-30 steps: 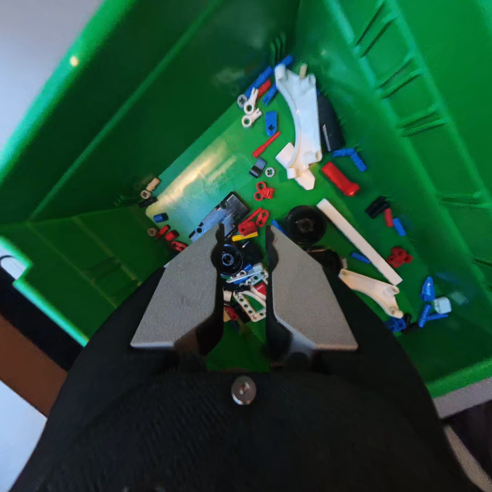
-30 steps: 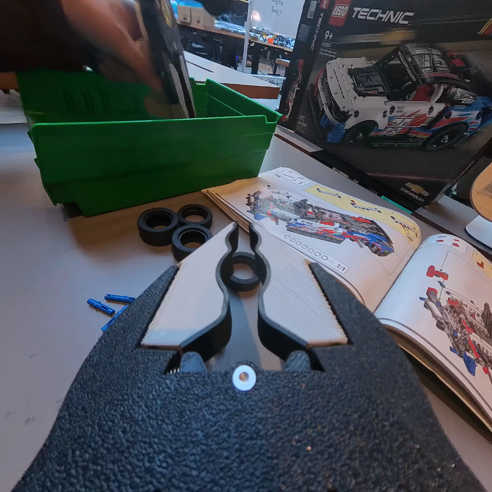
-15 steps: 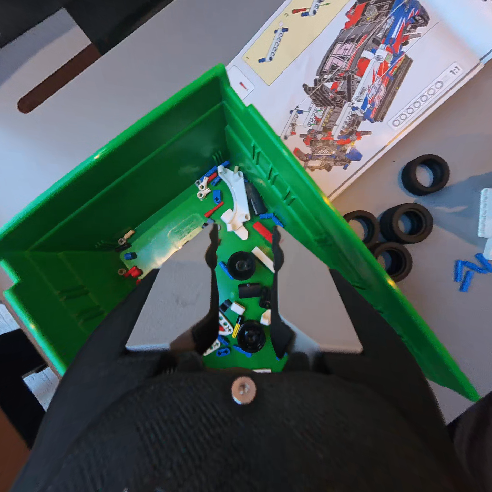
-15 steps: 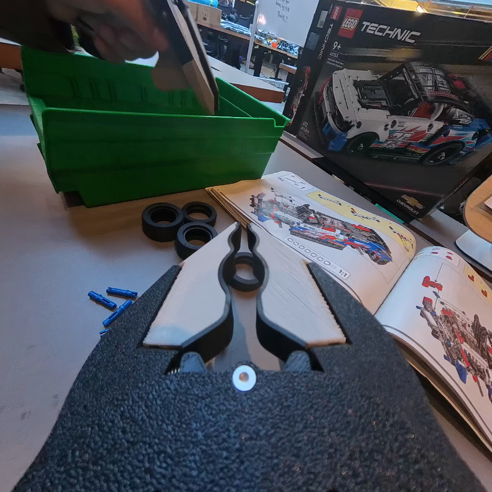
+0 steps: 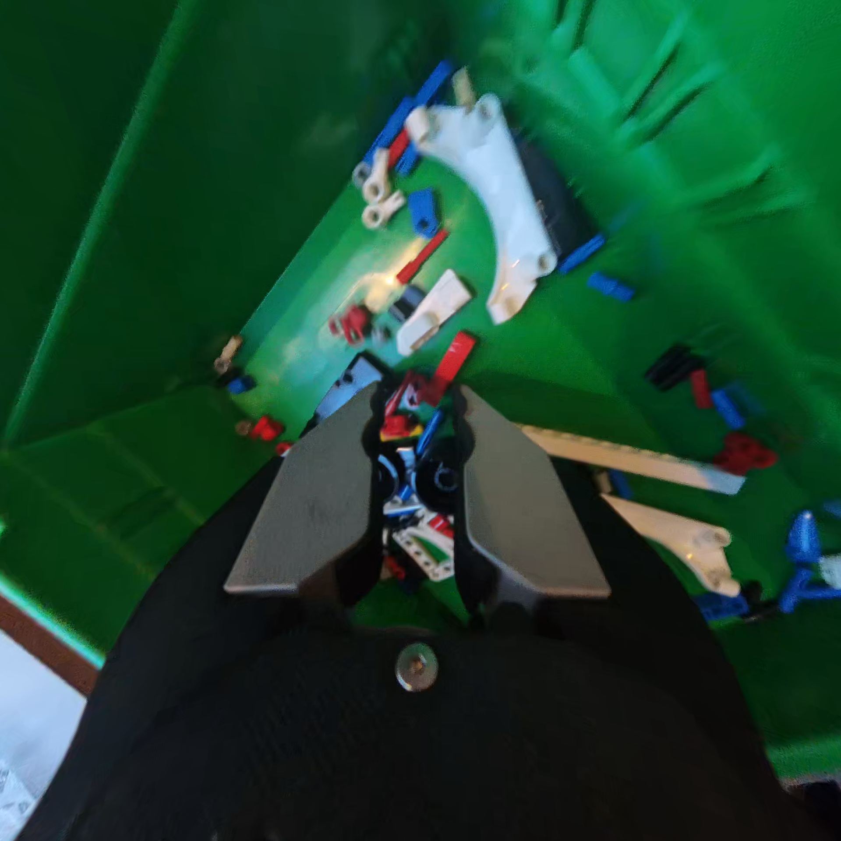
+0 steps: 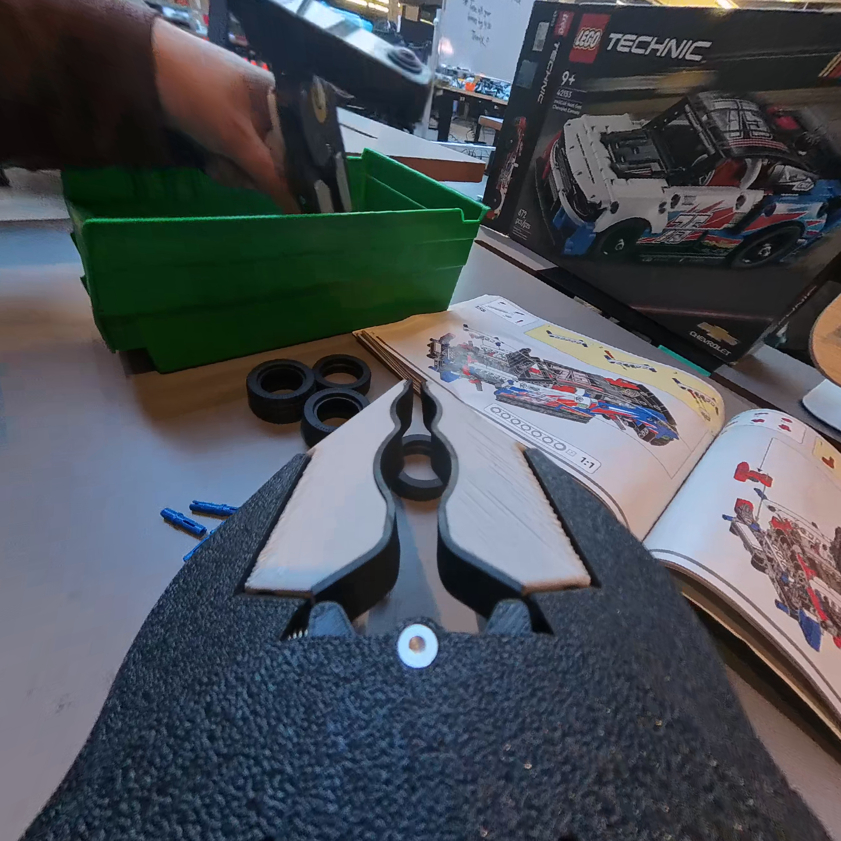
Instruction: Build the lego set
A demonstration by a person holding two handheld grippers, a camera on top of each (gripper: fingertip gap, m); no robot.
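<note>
Three black tyres (image 6: 309,400) lie beside the green bin (image 6: 273,268); inside it, the left gripper (image 5: 415,400) hovers parted over loose pieces (image 5: 409,437). Right gripper (image 6: 416,396), nearly closed, holds nothing above the manual (image 6: 569,400).

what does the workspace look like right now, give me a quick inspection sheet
surface: grey table, mostly bare.
job's things: green bin of loose pieces; three black tyres beside it; open instruction booklet; blue pins.
clutter: set box standing behind the booklet.
grippers: left gripper open, down inside the bin over the pieces; right gripper nearly closed, a fourth tyre seen between its fingers, grip unclear.
cables: nothing seen.
surroundings: other tables behind.
</note>
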